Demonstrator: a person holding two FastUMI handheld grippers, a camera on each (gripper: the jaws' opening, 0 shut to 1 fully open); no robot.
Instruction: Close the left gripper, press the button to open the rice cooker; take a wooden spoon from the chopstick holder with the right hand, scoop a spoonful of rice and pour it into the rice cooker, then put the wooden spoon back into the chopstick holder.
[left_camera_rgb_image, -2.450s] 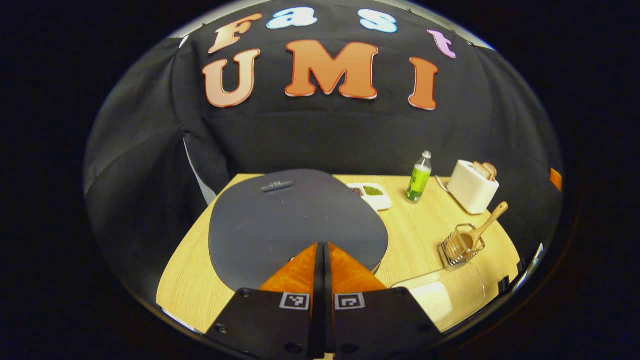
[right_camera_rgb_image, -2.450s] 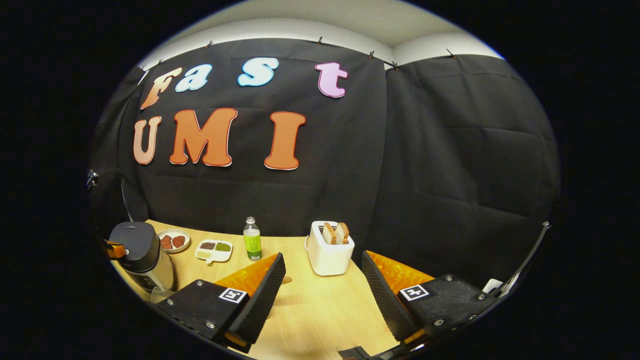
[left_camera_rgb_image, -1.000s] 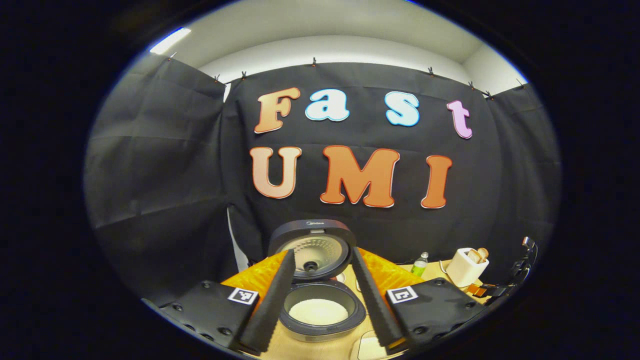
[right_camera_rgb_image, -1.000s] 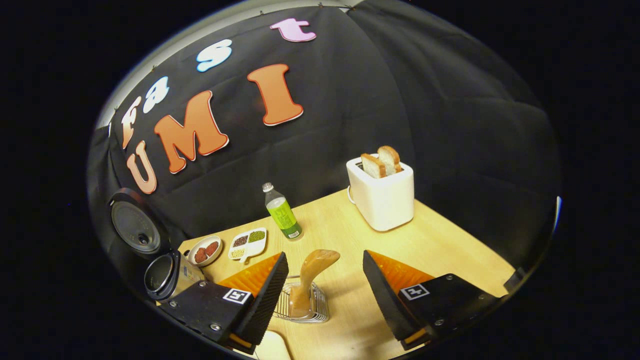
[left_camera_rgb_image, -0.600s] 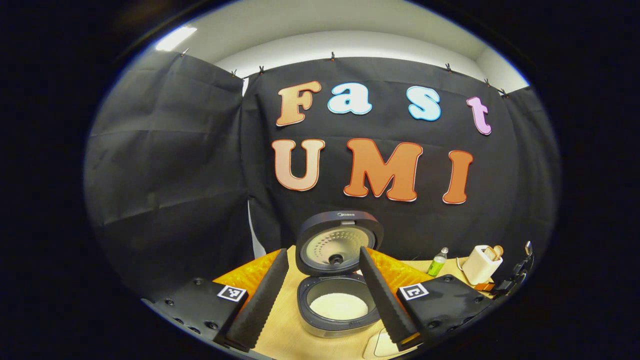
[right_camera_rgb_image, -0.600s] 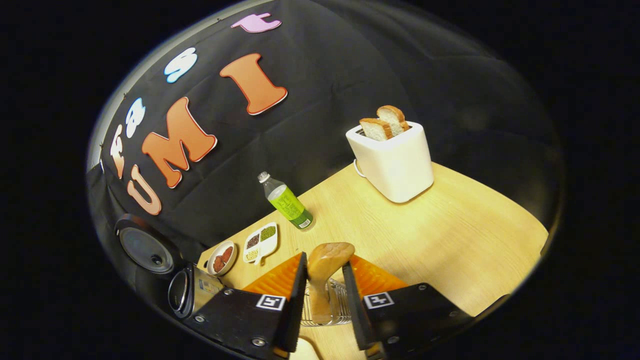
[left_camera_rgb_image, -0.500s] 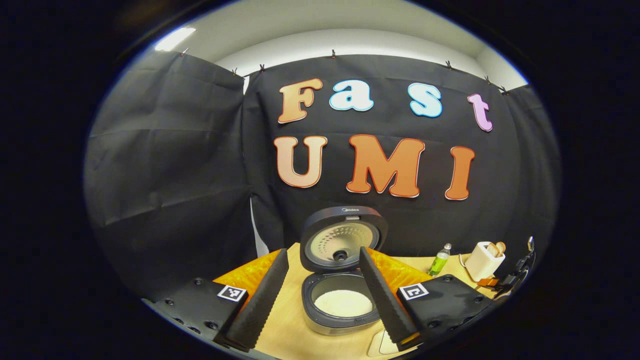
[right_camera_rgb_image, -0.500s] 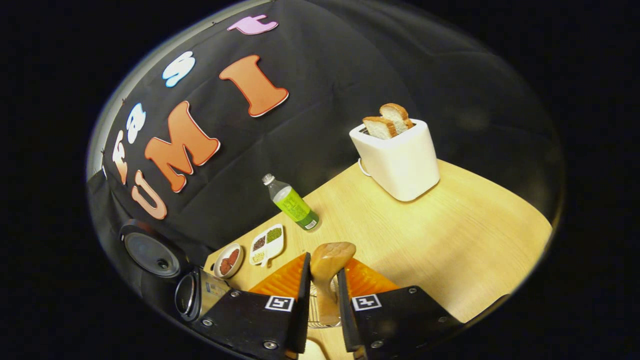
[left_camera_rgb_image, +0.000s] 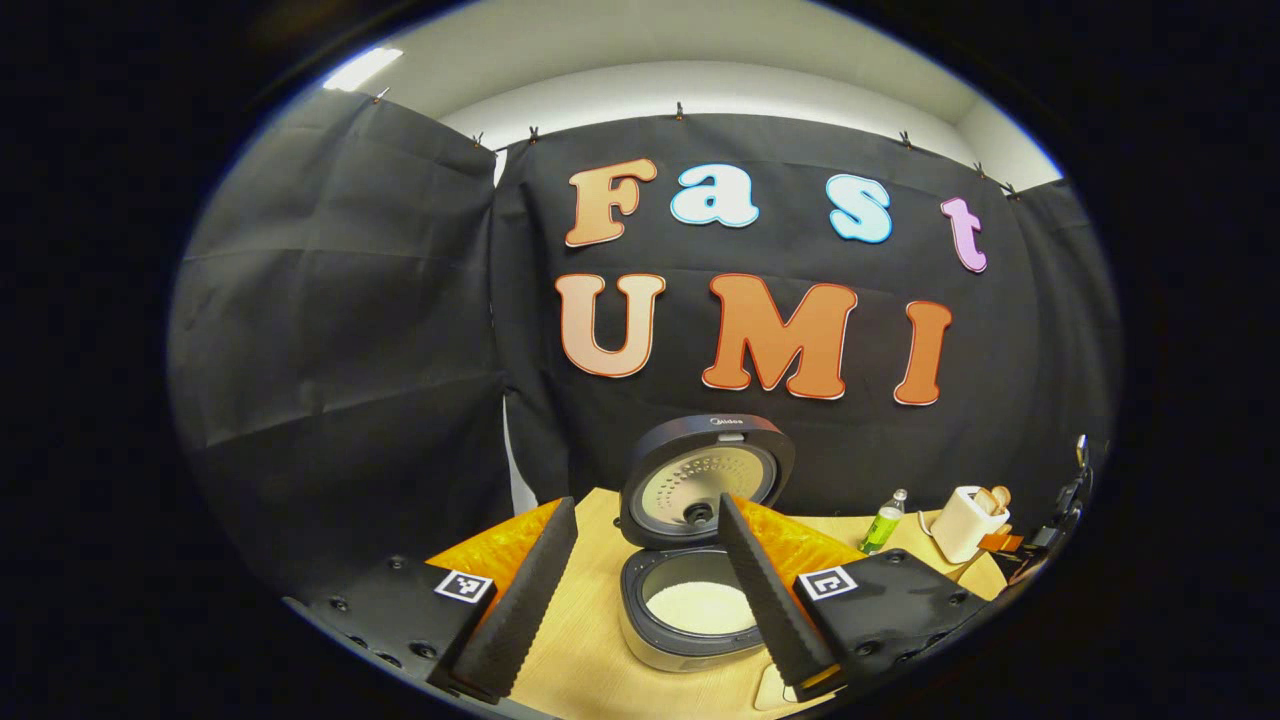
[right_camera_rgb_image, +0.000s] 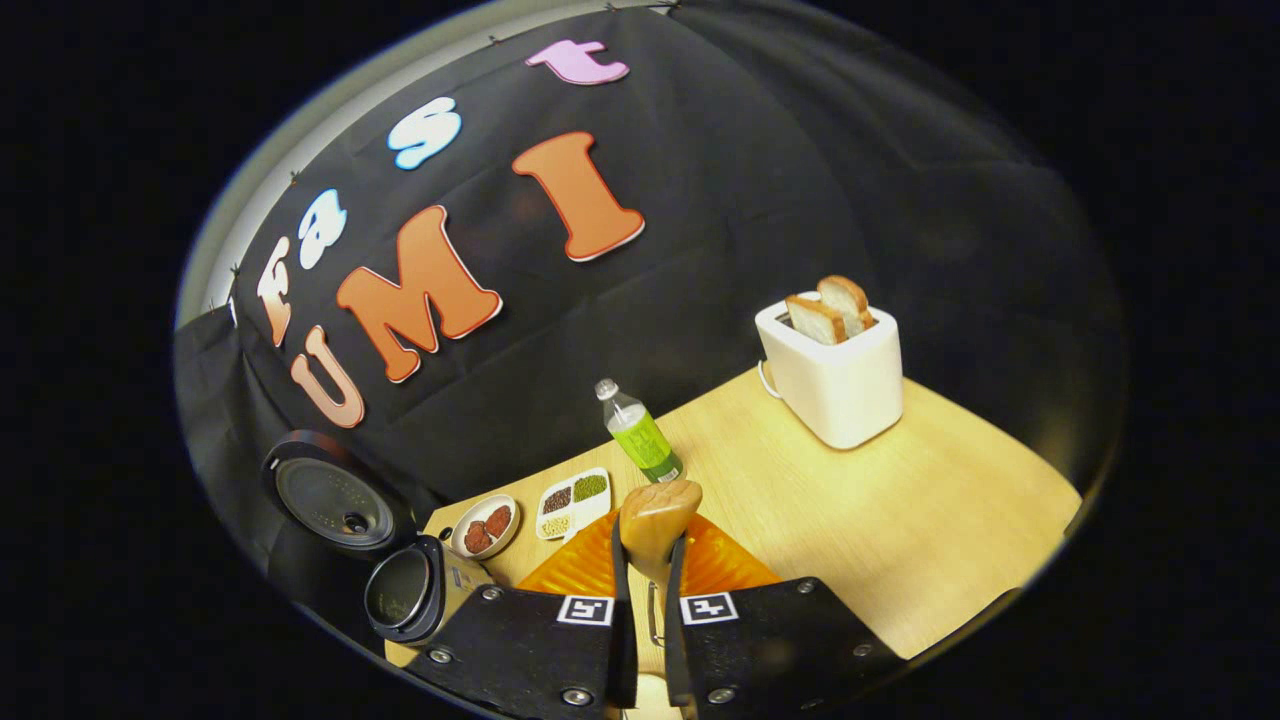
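One rice cooker stands open on the table, with one round dish and one divided tray just beside it. Farther from the cooker are one bottle and one toaster holding two bread slices. One wooden spoon and two grippers complete the count.

Each gripper, left gripper and right gripper, has black screw-studded plates bearing square black-and-white markers, with ridged jaws.
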